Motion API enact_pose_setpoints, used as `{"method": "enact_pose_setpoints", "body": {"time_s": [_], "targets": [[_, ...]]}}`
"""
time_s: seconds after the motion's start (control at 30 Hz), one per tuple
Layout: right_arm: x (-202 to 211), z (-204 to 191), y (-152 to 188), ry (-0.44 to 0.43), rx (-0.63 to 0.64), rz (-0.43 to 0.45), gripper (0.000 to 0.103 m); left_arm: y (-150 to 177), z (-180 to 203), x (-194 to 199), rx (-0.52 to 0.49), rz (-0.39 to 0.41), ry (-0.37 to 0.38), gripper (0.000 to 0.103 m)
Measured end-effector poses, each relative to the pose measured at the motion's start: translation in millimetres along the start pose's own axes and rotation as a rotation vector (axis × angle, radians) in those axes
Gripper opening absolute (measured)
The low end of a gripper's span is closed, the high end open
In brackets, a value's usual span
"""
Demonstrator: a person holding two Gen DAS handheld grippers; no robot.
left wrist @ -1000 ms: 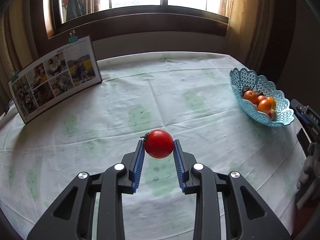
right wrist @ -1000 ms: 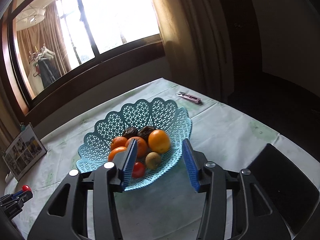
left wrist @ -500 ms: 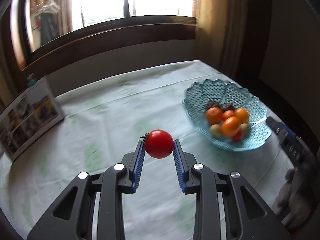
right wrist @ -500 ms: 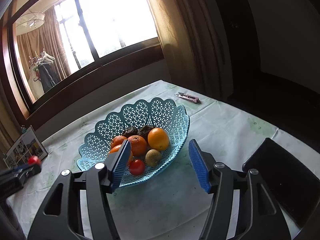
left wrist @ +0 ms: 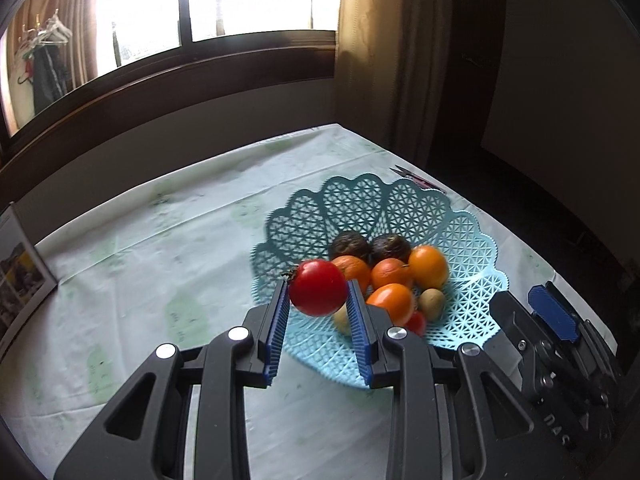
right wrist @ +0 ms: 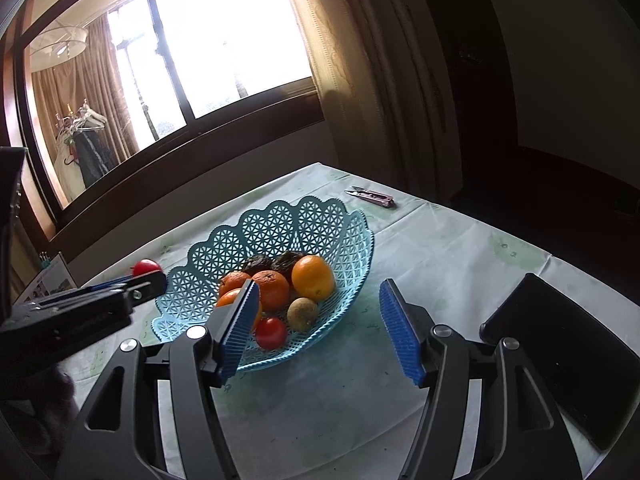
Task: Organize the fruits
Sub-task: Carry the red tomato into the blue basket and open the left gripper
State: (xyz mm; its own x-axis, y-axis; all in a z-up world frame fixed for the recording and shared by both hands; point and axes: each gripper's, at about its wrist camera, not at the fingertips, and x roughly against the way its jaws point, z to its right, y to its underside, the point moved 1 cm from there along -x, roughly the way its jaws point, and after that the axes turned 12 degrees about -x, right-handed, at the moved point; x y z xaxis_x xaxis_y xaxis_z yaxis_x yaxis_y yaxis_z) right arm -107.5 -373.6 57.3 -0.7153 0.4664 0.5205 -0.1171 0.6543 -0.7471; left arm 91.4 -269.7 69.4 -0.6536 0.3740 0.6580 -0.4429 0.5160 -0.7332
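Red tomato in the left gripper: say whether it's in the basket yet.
Not yet. The red tomato is clamped between the left gripper fingers, above the basket rim.

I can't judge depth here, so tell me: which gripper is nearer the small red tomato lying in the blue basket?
Right. The right gripper has the small red tomato just ahead between its opening jaws; the left gripper, gripping another tomato, is at the basket's far side.

Grippers: one loaded, one free.
Left gripper [left wrist: 318, 312] pitched downward, pads clamped on the tomato [left wrist: 318, 293] (held clear of the surface); right gripper [right wrist: 320, 330] pitched downward, jaws opening, nothing between them.
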Motion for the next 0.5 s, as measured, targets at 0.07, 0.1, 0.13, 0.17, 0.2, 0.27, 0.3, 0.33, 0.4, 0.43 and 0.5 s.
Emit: {"method": "enact_pose_setpoints", "body": {"time_s": [0.07,0.1,0.13,0.17,0.2,0.27,0.3,0.33,0.4,0.43,0.5], "targets": [[0,1,-1,0.006,-0.006,0.001,0.064,-1,3,-5,-0.003,-0.003,0.010,0.030],[0,2,-1,0.008,-0.008,0.002,0.065,-1,5,-9,-0.005,-0.006,0.014,0.030],[0,2,-1,0.012,-0.008,0.004,0.065,0,5,-11,-0.006,-0.010,0.017,0.030],[0,2,-1,0.014,-0.009,0.004,0.065,1,6,-13,-0.006,-0.013,0.020,0.030],[0,3,-2,0.015,-0.010,0.004,0.065,1,6,-16,-0.007,-0.018,0.023,0.030],[-1,3,-2,0.019,-0.010,0.005,0.065,3,7,-19,-0.008,-0.022,0.023,0.030],[-1,3,-2,0.022,-0.011,0.007,0.066,3,7,-20,-0.007,-0.023,0.024,0.030],[-1,4,-3,0.024,-0.012,0.009,0.072,4,7,-21,-0.008,-0.024,0.022,0.032],[0,4,-3,0.028,-0.016,0.020,0.075,5,7,-19,-0.014,-0.016,0.011,0.043],[1,5,-3,0.029,-0.017,0.023,0.075,5,7,-17,-0.017,-0.010,0.004,0.053],[0,5,-3,0.032,-0.015,0.022,0.075,5,8,-13,-0.032,0.007,-0.017,0.056]]}}
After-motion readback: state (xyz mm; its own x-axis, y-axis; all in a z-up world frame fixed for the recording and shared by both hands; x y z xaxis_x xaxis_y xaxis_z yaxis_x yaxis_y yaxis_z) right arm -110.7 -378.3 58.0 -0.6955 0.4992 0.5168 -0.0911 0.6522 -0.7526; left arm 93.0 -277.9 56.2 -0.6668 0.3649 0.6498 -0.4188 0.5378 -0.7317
